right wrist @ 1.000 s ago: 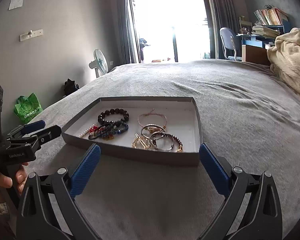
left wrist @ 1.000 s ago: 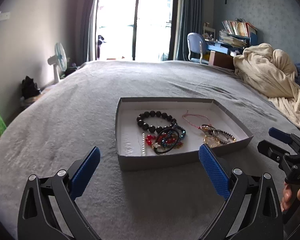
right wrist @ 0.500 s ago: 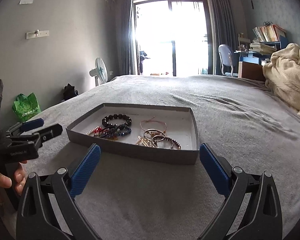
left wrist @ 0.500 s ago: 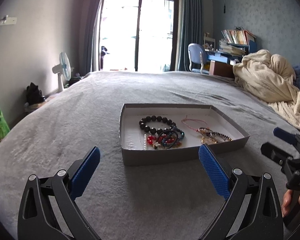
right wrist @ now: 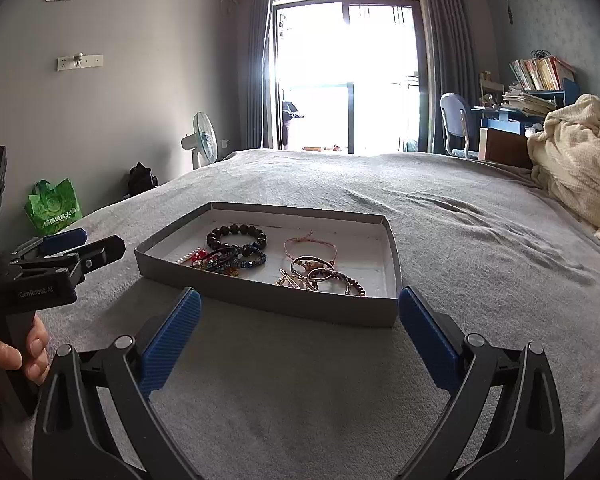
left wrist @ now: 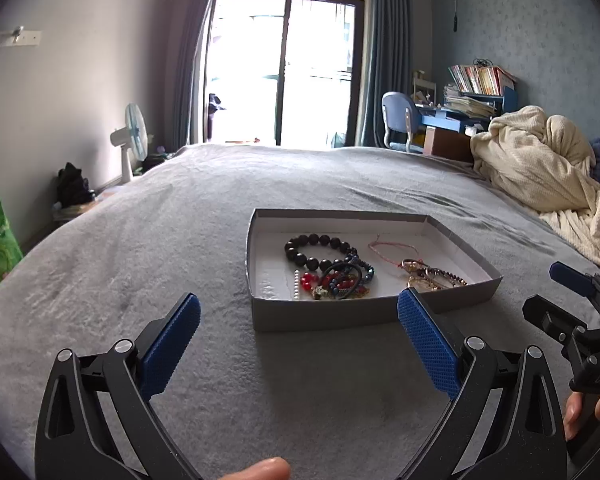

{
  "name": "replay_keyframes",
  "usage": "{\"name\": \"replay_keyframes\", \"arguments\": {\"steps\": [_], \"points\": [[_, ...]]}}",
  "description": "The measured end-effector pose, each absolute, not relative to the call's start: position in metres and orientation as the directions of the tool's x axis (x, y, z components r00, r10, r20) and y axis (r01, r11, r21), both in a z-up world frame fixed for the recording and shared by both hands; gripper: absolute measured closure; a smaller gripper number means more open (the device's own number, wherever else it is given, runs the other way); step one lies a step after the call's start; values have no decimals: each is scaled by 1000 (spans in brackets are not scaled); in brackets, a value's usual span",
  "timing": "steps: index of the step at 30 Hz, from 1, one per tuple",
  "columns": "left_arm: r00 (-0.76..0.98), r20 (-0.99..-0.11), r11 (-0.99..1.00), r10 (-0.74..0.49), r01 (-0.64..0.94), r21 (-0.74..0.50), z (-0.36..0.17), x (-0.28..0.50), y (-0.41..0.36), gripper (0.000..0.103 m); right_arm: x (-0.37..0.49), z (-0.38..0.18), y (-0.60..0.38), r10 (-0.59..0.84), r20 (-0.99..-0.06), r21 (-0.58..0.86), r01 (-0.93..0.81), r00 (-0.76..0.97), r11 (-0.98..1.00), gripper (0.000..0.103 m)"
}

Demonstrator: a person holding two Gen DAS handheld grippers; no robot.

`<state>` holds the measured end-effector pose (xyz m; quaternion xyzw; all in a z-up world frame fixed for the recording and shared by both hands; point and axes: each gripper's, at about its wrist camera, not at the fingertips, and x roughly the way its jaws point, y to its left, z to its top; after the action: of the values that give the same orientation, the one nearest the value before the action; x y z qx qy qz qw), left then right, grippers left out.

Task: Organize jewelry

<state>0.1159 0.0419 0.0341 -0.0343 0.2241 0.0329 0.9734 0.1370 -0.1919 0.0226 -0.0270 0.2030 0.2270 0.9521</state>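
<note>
I hold two claws over the grey bed cover [left wrist: 140,240], which looks soft and a little fuzzy. My left gripper [left wrist: 298,312] has its two blue ribbed pads spread wide and grips nothing. In front of it lies one shallow grey cardboard tray [left wrist: 320,314] with a white inside. In the tray, from left to right, I see one short row of small white pearls [left wrist: 297,285], one bracelet of round black beads [left wrist: 316,249], a tangled heap of red and blue beads with a black ring [left wrist: 342,280], one thin pink cord bracelet [left wrist: 392,247], and a heap of gold and dark metal bangles [left wrist: 428,276] that I cannot count. My right gripper [right wrist: 299,316] is also wide open and empty, just before the tray's near wall
</note>
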Motion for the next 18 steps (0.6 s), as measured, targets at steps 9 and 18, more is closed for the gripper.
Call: {"name": "replay_keyframes", "arguments": {"steps": [9,18], "points": [[895,-441,996,62,-87,-36,33,117,39,5,137,23,-196,424,-392,58,-438,817,897,5],[895,-442,997,69,-80,-7,32,116,33,5,138,24,-199,426,-395,73,-435,814,898,5]]}}
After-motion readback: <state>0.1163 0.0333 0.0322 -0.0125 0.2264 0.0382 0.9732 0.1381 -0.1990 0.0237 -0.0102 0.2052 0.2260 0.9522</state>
